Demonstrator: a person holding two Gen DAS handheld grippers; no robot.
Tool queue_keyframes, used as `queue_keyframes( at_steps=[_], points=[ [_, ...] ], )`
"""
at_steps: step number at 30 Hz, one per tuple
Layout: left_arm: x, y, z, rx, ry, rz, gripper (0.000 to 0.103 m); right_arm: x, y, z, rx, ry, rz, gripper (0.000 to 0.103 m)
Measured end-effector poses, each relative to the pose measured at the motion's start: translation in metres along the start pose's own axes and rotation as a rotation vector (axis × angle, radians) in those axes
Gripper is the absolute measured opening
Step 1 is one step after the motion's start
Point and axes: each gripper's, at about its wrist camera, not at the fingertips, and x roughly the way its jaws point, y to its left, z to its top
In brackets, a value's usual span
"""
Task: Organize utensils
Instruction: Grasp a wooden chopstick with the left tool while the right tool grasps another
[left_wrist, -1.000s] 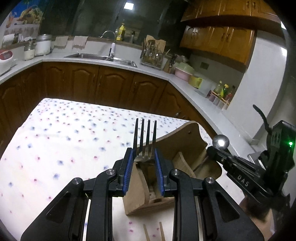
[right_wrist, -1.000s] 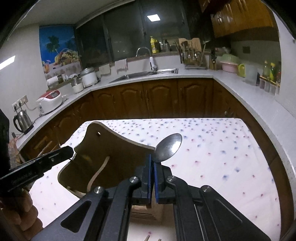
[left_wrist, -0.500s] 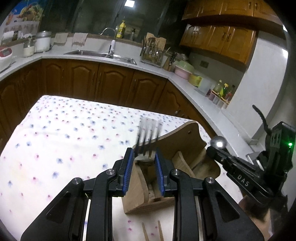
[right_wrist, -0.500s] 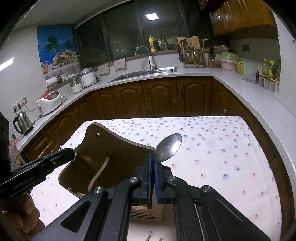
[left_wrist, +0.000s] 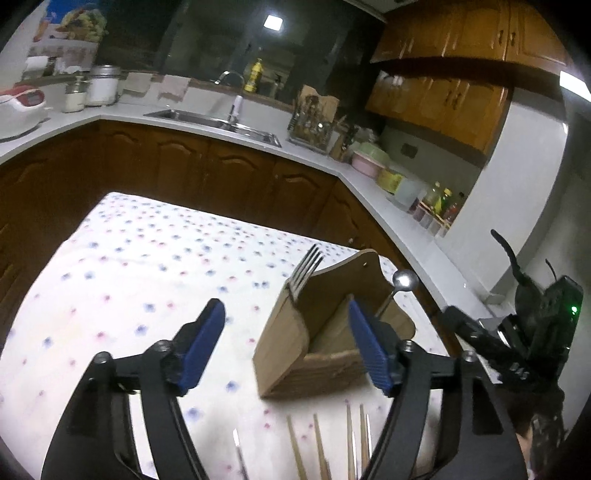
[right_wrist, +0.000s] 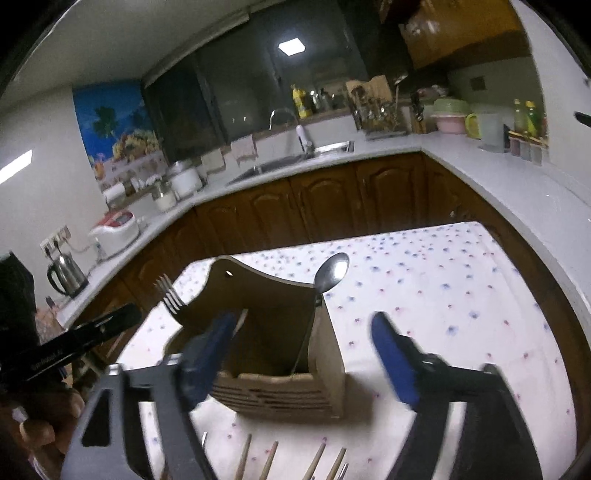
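Holder: curved light-wood utensil holder (left_wrist: 325, 332) with slatted front, standing on the floral-cloth tabletop (left_wrist: 147, 280).
Fork: silver metal fork (left_wrist: 304, 269), tines up, in the holder's left end.
Spoon: shiny metal spoon (right_wrist: 330, 273), bowl up, right end.
Left hand-held gripper (left_wrist: 286, 339): blue ribbed pads opening, gripping nothing.
Right hand-held gripper (right_wrist: 306, 354): opening, released, blurred.
Chopsticks: wooden chopsticks (left_wrist: 317, 448), cut off by the frame.

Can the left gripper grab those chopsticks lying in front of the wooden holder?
Probably yes. The left gripper, empty and opening, hangs just above the chopsticks, which lie bare on the tablecloth with nothing covering them.
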Motion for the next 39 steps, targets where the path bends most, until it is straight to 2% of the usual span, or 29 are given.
queue_keyframes(
  at_steps=[2, 8, 18, 24, 30, 39],
  points=[
    [-0.014, 0.007, -0.008, -0.013, -0.006, 0.016, 0.075, -0.018, -0.002, -0.007, 0.020, -0.033, -0.005, 0.091],
    [-0.043, 0.027, -0.040, -0.046, 0.019, 0.052, 0.076, -0.060, -0.005, -0.033, 0.066, -0.081, -0.023, 0.096],
    [-0.065, 0.047, -0.098, -0.090, 0.091, 0.087, 0.076, -0.108, -0.007, -0.095, 0.115, -0.073, -0.077, 0.096],
    [-0.064, 0.047, -0.123, -0.081, 0.136, 0.109, 0.076, -0.119, -0.011, -0.129, 0.116, -0.048, -0.123, 0.096],
    [-0.062, 0.049, -0.129, -0.080, 0.158, 0.128, 0.076, -0.119, -0.016, -0.150, 0.126, -0.002, -0.147, 0.096],
    [-0.053, 0.050, -0.132, -0.057, 0.203, 0.178, 0.076, -0.115, -0.020, -0.153, 0.132, 0.030, -0.160, 0.096]
  ],
)
